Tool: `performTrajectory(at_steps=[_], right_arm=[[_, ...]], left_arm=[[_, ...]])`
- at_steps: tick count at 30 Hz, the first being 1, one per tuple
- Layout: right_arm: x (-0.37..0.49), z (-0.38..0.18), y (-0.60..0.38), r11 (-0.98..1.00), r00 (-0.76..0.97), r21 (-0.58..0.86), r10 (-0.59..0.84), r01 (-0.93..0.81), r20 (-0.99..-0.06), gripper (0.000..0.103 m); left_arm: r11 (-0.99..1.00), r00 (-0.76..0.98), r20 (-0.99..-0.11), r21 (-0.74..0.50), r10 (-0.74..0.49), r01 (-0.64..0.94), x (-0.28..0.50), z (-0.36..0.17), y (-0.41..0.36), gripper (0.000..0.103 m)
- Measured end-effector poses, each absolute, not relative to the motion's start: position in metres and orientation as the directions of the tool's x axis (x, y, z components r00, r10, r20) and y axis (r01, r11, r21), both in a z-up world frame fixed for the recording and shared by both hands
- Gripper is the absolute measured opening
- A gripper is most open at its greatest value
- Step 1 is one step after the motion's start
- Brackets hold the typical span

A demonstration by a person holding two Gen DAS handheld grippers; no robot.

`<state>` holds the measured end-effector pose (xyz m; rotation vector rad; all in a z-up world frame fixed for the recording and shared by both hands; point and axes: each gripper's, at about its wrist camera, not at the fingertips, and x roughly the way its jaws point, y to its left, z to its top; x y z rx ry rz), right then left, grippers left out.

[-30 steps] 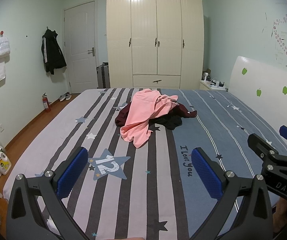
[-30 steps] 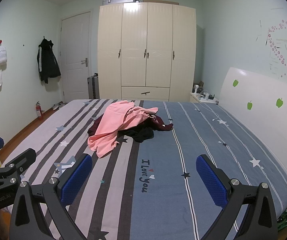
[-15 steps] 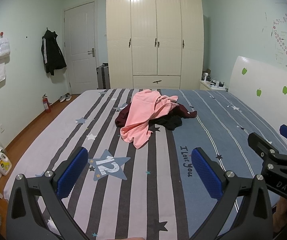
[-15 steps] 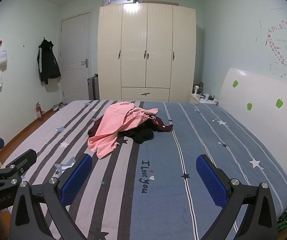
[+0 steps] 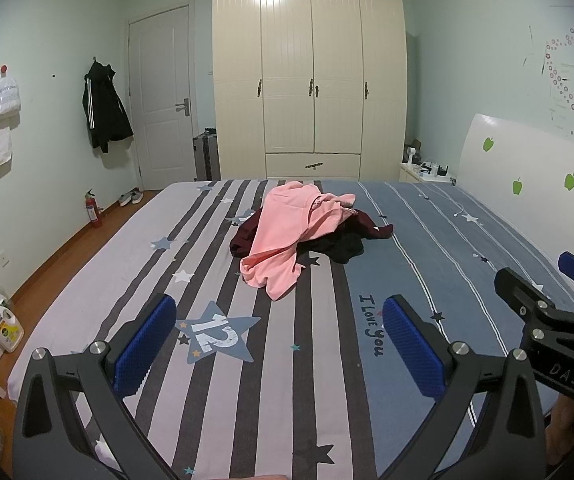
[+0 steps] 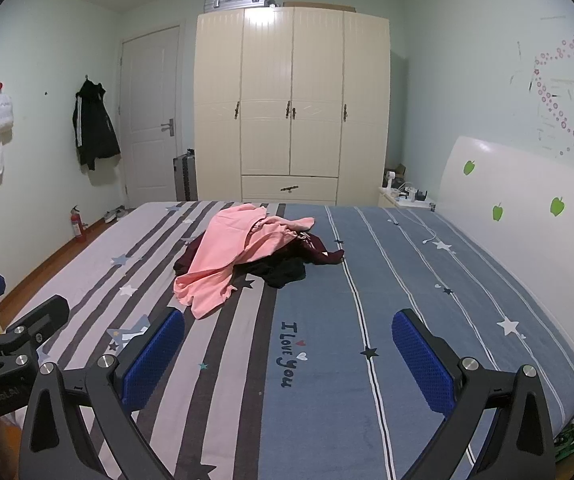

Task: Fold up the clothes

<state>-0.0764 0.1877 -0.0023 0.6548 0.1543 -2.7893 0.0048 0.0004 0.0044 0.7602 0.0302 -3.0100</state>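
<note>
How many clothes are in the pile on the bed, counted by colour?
Pink garment: 1
Dark red garment: 1
Black garment: 1
Total: 3 that show; more could be hidden underneath.

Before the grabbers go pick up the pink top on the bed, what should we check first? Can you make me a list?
1. Left gripper open and empty: ok.
2. Right gripper open and empty: ok.
3. Pink top on top of the pile, nothing covering it: ok.
4. Pink top free of the dark red garment and black garment under it: cannot tell, they overlap in a heap.
5. Flat bed space in front of the pile for folding: ok.
6. Grippers near enough to grab: not ok, both hang short of the pile.
</note>
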Motion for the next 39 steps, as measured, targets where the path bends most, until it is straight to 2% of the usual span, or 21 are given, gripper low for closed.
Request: performTrajectory(at_steps=[39], right_arm=[[-0.077,-0.0028,0.1932,-0.958,-0.861,-0.036,-0.239,0.285,-0.449,0.102]], left_arm=[[-0.998,-0.881,-0.47,-0.008,-0.05,0.061,0.0067,0.0073,0.0058,0.102]])
